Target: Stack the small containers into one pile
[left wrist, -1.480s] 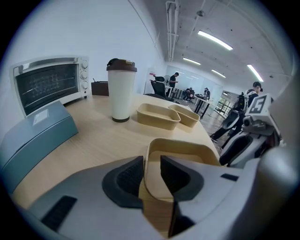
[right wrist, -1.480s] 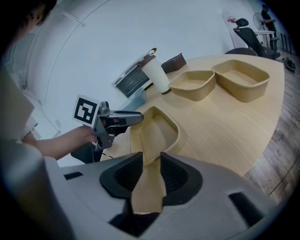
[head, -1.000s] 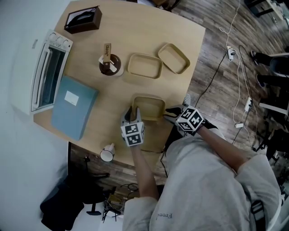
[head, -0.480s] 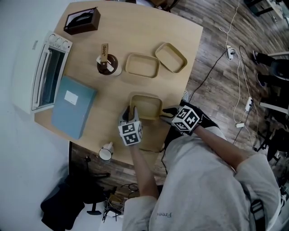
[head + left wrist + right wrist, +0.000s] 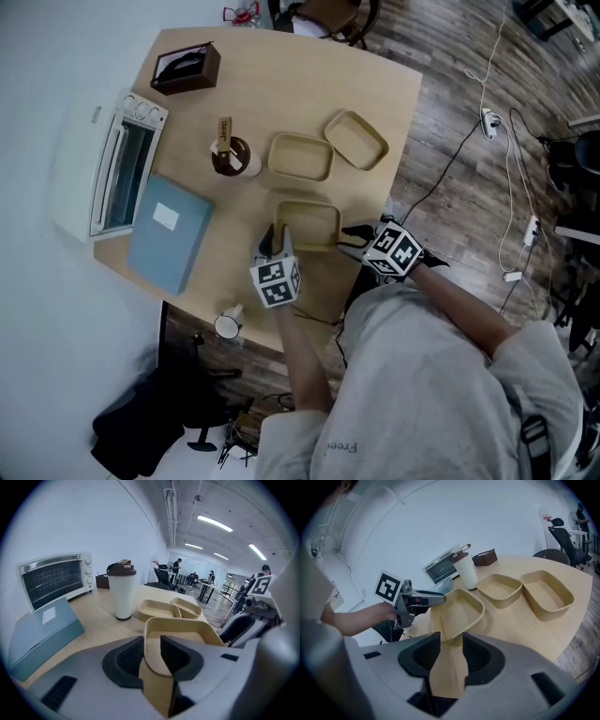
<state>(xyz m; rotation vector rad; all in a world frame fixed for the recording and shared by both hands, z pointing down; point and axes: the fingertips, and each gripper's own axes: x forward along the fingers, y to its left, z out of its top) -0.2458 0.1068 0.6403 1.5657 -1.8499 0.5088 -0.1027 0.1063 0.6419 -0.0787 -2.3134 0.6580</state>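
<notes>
On the table (image 5: 309, 84) there are three small beige containers, two tongs, one lidded cup (image 5: 234, 157), one white mug (image 5: 226, 324), one toaster oven (image 5: 117, 178), one flat blue box (image 5: 171, 234) and one brown box (image 5: 186, 67).

All three containers are empty and none is inside another. The near container (image 5: 309, 225) is in front of the person, between the two tongs. The second container (image 5: 300, 157) lies just behind it, beside the cup. The third container (image 5: 356, 139) lies just beside the second one, turned at an angle. The cup has its lid on, so I cannot tell what is in it.

The left tongs (image 5: 152, 641) pinch the left wall of the near container, one jaw inside and one outside. The right tongs (image 5: 451, 641) are opening. The right end of the same container stands between their jaws, but the pads do not press it.

The third container is close to the right edge of the table, and the near container is not far from that edge either. The mug stands at the near edge, well apart from the containers. The far part of the table, between the brown box and the containers, is bare wood. The left side is taken by the toaster oven and the blue box.
</notes>
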